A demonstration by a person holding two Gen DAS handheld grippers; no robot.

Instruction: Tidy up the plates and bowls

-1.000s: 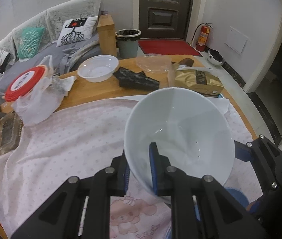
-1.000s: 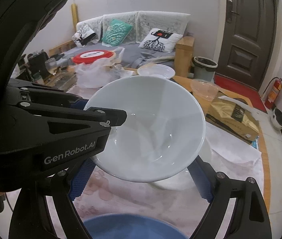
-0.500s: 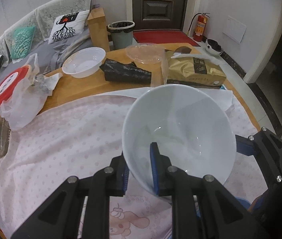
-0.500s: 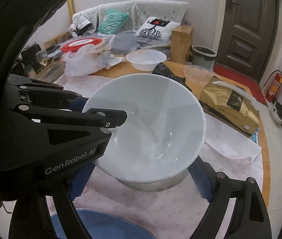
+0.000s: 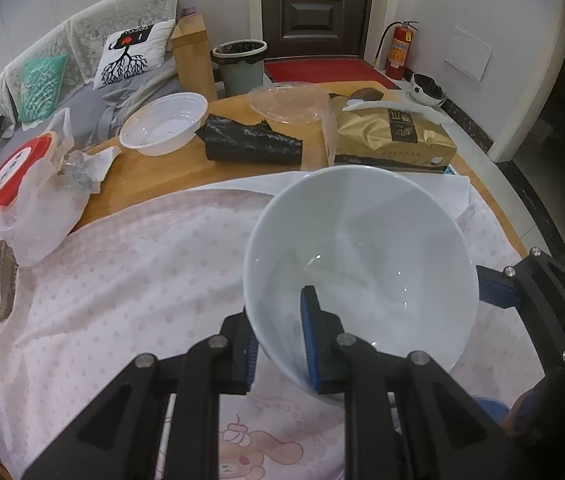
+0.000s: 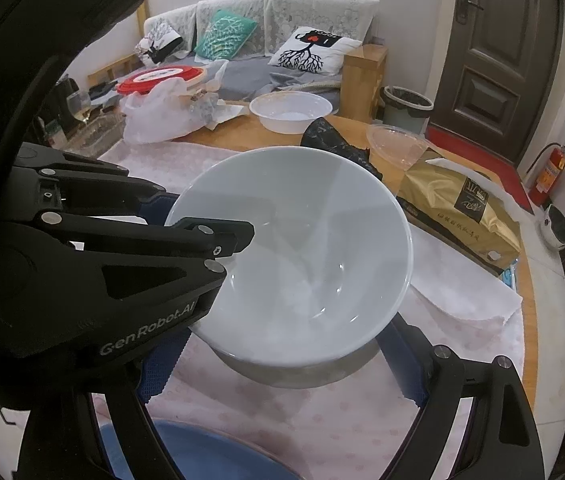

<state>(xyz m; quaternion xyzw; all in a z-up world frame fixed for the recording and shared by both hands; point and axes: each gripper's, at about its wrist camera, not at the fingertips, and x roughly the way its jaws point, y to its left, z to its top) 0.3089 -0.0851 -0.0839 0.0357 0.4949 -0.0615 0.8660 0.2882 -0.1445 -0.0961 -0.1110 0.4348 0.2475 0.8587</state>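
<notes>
A white ceramic bowl (image 5: 362,248) hangs tilted just above the pink dotted cloth (image 5: 130,280). My left gripper (image 5: 280,332) is shut on its near rim, one pad inside and one outside. In the right wrist view the same bowl (image 6: 302,248) fills the middle, with the left gripper (image 6: 206,216) clamped on its left rim. My right gripper (image 6: 286,328) stands wide, its fingers either side of the bowl's shadowed underside, and a gap shows at the left pad. Whether the bowl's base touches the cloth is hidden.
A blue plate (image 6: 202,452) lies on the cloth close under the right gripper. On the bare wood behind are a white plastic bowl (image 5: 162,124), a black bag (image 5: 250,144), a clear lid (image 5: 286,102), a gold packet (image 5: 390,136) and a red-lidded tub in a plastic bag (image 5: 10,184).
Both grippers sank toward the cloth with the bowl, most of it in the first half second. The left grip on the rim and the right gripper's wide stance stayed the same.
</notes>
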